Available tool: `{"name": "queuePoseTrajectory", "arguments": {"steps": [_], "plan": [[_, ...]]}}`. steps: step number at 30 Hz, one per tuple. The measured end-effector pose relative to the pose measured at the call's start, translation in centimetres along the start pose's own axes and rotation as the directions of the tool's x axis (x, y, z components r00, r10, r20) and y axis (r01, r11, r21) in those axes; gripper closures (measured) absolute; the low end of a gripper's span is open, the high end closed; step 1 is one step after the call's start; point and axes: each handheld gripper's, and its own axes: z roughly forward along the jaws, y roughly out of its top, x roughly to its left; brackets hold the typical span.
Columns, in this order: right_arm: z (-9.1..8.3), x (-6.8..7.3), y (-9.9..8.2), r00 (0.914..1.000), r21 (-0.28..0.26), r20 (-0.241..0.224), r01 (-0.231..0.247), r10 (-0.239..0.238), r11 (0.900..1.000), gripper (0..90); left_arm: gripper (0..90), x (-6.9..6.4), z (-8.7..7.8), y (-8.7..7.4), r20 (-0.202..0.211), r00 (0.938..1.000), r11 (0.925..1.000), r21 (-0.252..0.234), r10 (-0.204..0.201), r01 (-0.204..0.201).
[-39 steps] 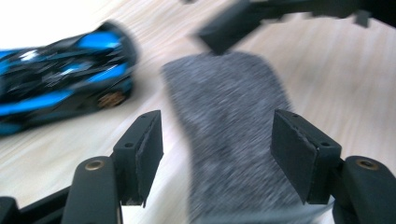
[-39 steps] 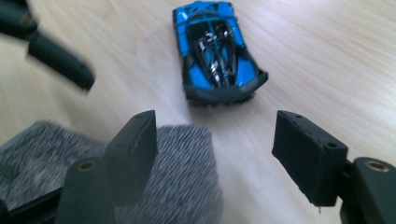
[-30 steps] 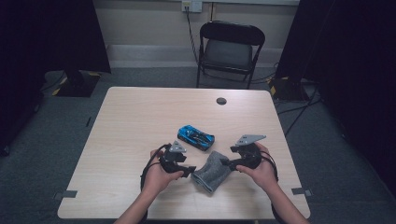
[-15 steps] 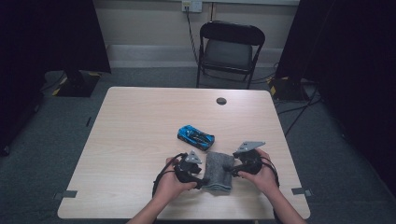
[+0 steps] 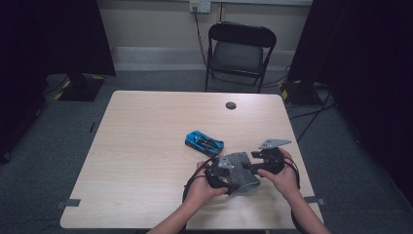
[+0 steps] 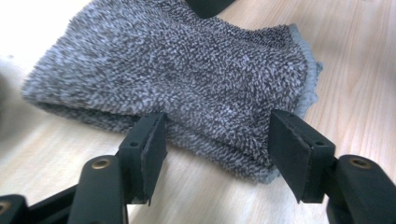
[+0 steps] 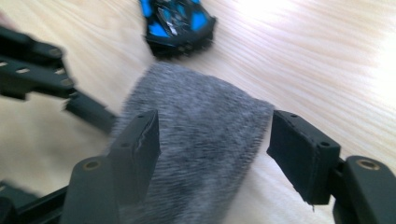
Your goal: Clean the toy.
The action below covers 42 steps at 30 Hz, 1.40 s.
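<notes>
While grippers (image 5: 229,173) flank grey cloth (image 5: 241,170), pads seemingly apart.

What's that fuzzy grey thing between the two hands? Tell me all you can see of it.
The grey cloth looks like a thick terry or microfibre towel, speckled grey and white, with a plain stitched hem along one end. It lies folded into a flat pad on the wooden table, near the person's edge, just this side of a blue toy car. The left tongs and right tongs each straddle it from opposite sides, jaws apart, not pinching it.
</notes>
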Motion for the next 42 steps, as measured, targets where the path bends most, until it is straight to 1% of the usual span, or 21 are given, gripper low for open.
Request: {"name": "queuePoseTrajectory", "arguments": {"steps": [3, 5, 7, 9, 12, 14, 18, 22, 24, 26, 27, 28, 29, 31, 33, 35, 36, 38, 40, 41, 42], "plan": [[-0.4, 1.1, 0.0, 0.9997, -0.003, -0.019, 0.018, -0.018, 0.9998, 34.2, 35.4, 0.4, -1.0, -0.1, -0.027, 0.9995, 0.9998, -0.001, 0.019, -0.019], [-0.3, 1.8, -0.2, 0.9994, 0.009, -0.026, 0.025, -0.024, 0.9997, 35.8, 33.9, 0.8, -1.8, -0.5, -0.042, 0.9990, 0.9999, -0.001, 0.015, -0.015], [0.0, 2.5, -0.8, 0.9993, 0.021, -0.038, 0.003, -0.003, 0.9998, 36.0, 33.3, 1.5, -2.6, -0.9, -0.068, 0.9977, 0.9999, -0.013, 0.005, -0.006], [0.4, 3.0, -1.3, 0.9994, 0.034, -0.032, -0.015, 0.016, 0.9993, 36.0, 31.5, 2.3, -3.4, -1.3, -0.095, 0.9955, 0.9998, -0.020, -0.004, 0.002], [1.2, 3.5, -2.1, 0.9998, 0.073, -0.012, -0.016, 0.017, 0.9972, 32.6, 29.1, 3.8, -4.5, -1.3, -0.125, 0.9921, 0.9992, -0.041, -0.007, 0.002], [1.8, 3.9, -2.6, 0.9999, 0.101, 0.013, -0.002, 0.001, 0.9949, 33.3, 27.2, 4.9, -5.1, -1.1, -0.147, 0.9891, 0.9984, -0.057, -0.014, 0.006], [2.0, 4.2, -3.0, 0.9990, 0.098, 0.040, 0.016, -0.020, 0.9951, 38.3, 23.7, 7.5, -5.9, -0.4, -0.185, 0.9822, 0.9958, -0.090, -0.034, 0.017], [2.0, 4.3, -3.3, 0.9984, 0.085, 0.051, 0.021, -0.026, 0.9962, 43.1, 20.1, 9.7, -5.9, 0.3, -0.231, 0.9719, 0.9953, -0.095, -0.043, 0.022], [2.0, 4.3, -3.3, 0.9982, 0.082, 0.054, 0.021, -0.025, 0.9964, 46.9, 18.9, 10.8, -5.4, 0.8, -0.229, 0.9730, 0.9959, -0.090, -0.029, 0.008], [1.9, 4.4, -3.4, 0.9982, 0.079, 0.054, 0.021, -0.026, 0.9967, 49.6, 18.9, 11.4, -4.9, 1.2, -0.231, 0.9726, 0.9959, -0.091, -0.026, 0.005], [1.9, 4.4, -3.4, 0.9983, 0.078, 0.053, 0.021, -0.025, 0.9968, 51.3, 18.4, 11.8, -4.6, 1.4, -0.212, 0.9772, 0.9965, -0.083, -0.012, -0.005], [1.9, 4.3, -3.4, 0.9984, 0.076, 0.051, 0.020, -0.024, 0.9969, 52.2, 18.4, 12.1, -4.3, 1.5, -0.210, 0.9778, 0.9969, -0.076, 0.004, -0.020], [1.9, 4.3, -3.4, 0.9985, 0.075, 0.050, 0.019, -0.023, 0.9970, 53.8, 17.8, 12.2, -4.2, 1.6, -0.225, 0.9743, 0.9971, -0.073, 0.004, -0.021], [1.9, 4.2, -3.4, 0.9985, 0.074, 0.051, 0.017, -0.021, 0.9971, 56.5, 17.8, 12.8, -3.8, 1.9, -0.202, 0.9791, 0.9955, -0.095, -0.022, 0.003], [1.8, 4.2, -3.4, 0.9984, 0.074, 0.052, 0.019, -0.022, 0.9971, 59.3, 16.5, 13.3, -3.4, 2.1, -0.206, 0.9776, 0.9954, -0.093, -0.043, 0.024], [1.8, 4.2, -3.4, 0.9985, 0.075, 0.052, 0.014, -0.018, 0.9971, 62.6, 17.7, 13.7, -3.1, 2.2, -0.213, 0.9764, 0.9960, -0.087, -0.038, 0.020], [1.8, 4.1, -3.4, 0.9986, 0.075, 0.050, 0.013, -0.016, 0.9971, 63.4, 17.5, 14.0, -2.8, 2.2, -0.215, 0.9748, 0.9949, -0.093, -0.059, 0.039], [1.8, 4.0, -3.4, 0.9986, 0.074, 0.049, 0.013, -0.017, 0.9971, 64.5, 17.8, 14.2, -2.6, 2.2, -0.219, 0.9742, 0.9958, -0.084, -0.055, 0.037], [1.8, 4.0, -3.4, 0.9987, 0.076, 0.049, 0.012, -0.015, 0.9970, 65.8, 19.3, 14.2, -2.3, 2.2, -0.198, 0.9788, 0.9962, -0.078, -0.053, 0.039], [1.8, 4.0, -3.3, 0.9988, 0.078, 0.048, 0.010, -0.014, 0.9969, 66.1, 19.2, 14.1, -2.1, 2.2, -0.193, 0.9795, 0.9962, -0.075, -0.059, 0.045], [1.8, 4.0, -3.3, 0.9988, 0.082, 0.047, 0.010, -0.014, 0.9966, 66.5, 19.2, 14.1, -2.0, 2.1, -0.188, 0.9808, 0.9968, -0.070, -0.051, 0.039]]}}
